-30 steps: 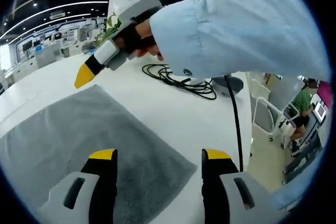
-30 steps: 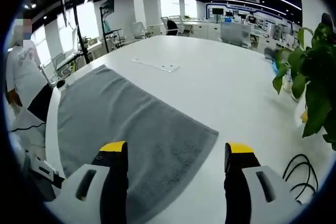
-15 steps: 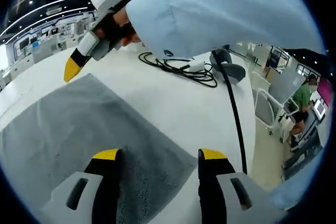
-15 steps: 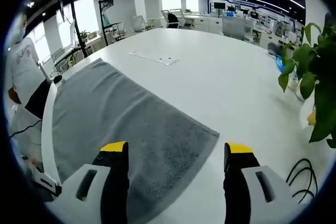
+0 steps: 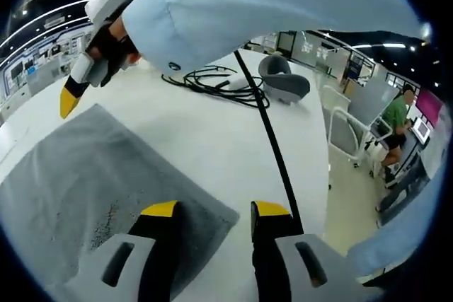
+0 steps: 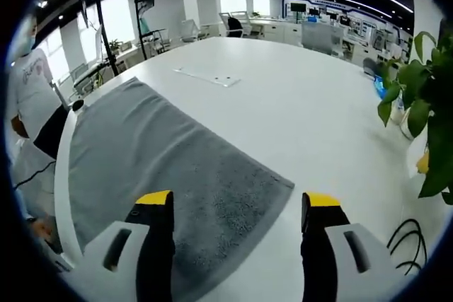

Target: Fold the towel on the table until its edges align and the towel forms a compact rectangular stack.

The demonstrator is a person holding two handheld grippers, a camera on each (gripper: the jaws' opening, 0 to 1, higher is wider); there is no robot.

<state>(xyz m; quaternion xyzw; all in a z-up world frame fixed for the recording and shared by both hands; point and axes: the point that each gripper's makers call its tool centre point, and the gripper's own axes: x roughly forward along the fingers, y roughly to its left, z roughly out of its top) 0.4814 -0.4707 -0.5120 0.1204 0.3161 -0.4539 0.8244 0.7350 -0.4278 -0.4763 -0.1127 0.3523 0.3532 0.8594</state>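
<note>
On the white tabletop [image 6: 297,97] the grey towel [image 6: 163,167] lies flat, unfolded. Left tool [image 5: 212,211] and right tool [image 6: 237,199] each hang wide open, empty, over a near corner; neither touches cloth.

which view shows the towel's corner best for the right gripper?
Right gripper view: the towel corner lies unobstructed between the open right gripper jaws. Left gripper view shows the towel's other corner by the left gripper.

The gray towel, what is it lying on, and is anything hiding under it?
The gray towel lies flat on the white table. Whatever might be beneath it is covered, so that cannot be seen.
</note>
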